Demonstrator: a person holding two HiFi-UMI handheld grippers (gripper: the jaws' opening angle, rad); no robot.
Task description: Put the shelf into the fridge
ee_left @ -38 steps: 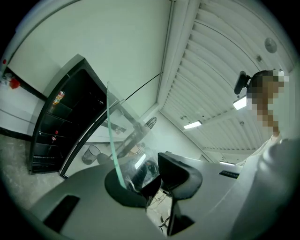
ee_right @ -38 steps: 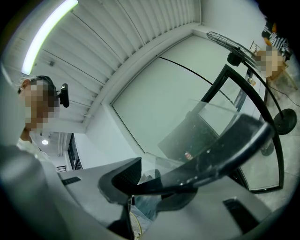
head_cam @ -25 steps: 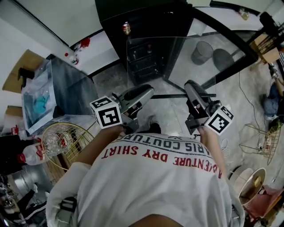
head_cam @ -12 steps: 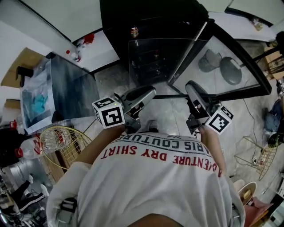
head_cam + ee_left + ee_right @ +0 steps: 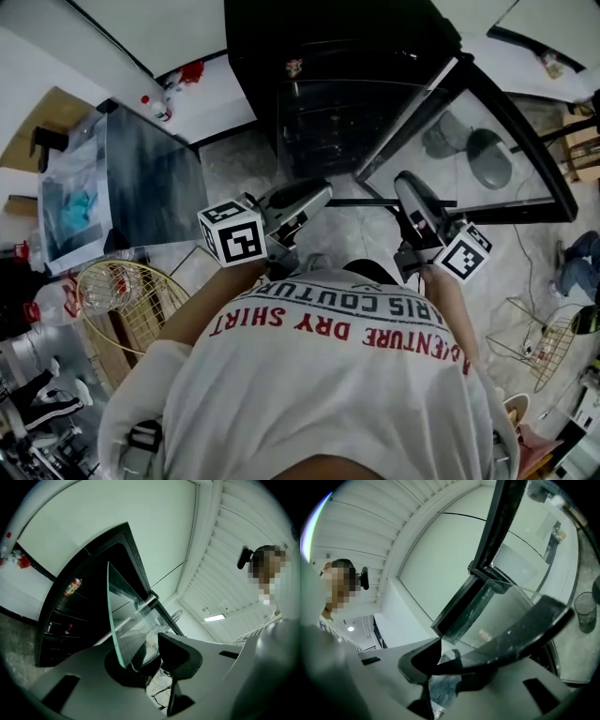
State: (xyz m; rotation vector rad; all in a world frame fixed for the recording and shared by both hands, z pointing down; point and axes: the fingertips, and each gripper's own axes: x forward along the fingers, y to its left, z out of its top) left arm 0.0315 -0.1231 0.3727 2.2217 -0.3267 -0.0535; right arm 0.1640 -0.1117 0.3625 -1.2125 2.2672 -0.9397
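Two tools, one shelf. Left tool [image 5: 314, 194] is clamped on the shelf's [image 5: 366, 141] left edge and right tool [image 5: 405, 183] on its right edge. Both pt level toward the fridge [image 5: 253, 37].

Shelf is a clear glass pane, held about flat just in front of the fridge opening. Far edge overlaps the dark interior in head view; can't tell if it's past the fridge front.

Left gripper view: left tool [image 5: 150, 656] has both pads pressed on the pane's [image 5: 124, 616] greenish edge, fridge [image 5: 93, 573] ahead.

Right gripper view: right tool [image 5: 454, 663] likewise closed on the glass [image 5: 520, 611], pads on either face.

Fridge is black, w/ its glass door [image 5: 511, 117] swung open to the fridge's right in head view. Can [image 5: 294, 67] sits on an upper rack inside the fridge, also seen from left tool [image 5: 72, 587].

Wire basket [image 5: 131, 300] on the floor well left of the fridge, nearer the person.
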